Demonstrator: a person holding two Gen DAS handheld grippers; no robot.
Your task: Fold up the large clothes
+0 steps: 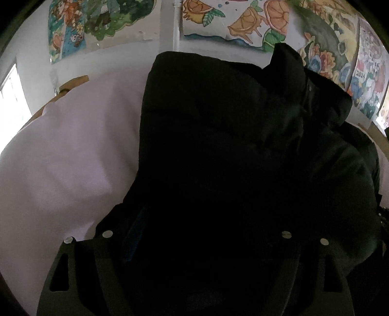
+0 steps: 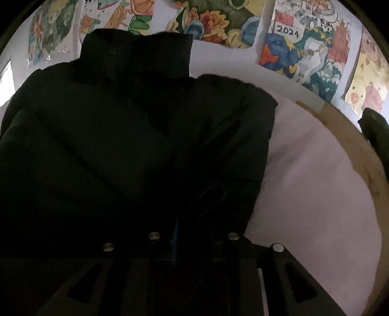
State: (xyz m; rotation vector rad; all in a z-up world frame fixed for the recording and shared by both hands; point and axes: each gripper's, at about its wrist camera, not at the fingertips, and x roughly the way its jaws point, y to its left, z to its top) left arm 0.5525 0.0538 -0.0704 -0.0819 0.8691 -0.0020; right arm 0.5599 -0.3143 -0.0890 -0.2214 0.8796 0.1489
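Left wrist view: a bulky black padded jacket (image 1: 218, 136) lies spread on a pale pink cloth (image 1: 60, 158) covering the tabletop, its collar toward the far wall hung with colourful children's paintings (image 1: 231, 21); the left tool (image 1: 194, 255) sits low at the garment's near edge, dark fabric filling the space over its fingers, and whether they are closed on the hem or merely apart beneath it cannot be told. Right wrist view: the same jacket (image 2: 133, 133) stretches away with its stand-up collar (image 2: 136, 56) at the far end, the cloth (image 2: 316, 182) and a wooden tabletop rim (image 2: 359, 155) showing to the right; the right tool (image 2: 192, 252) is likewise buried at the near hem, a thin blue strip between its fingers, grip impossible to judge. The work appears to be at the bottom hem, ahead of a fold toward the collar; that move would call for both tools clamping the thick padding firmly and carrying it forward evenly
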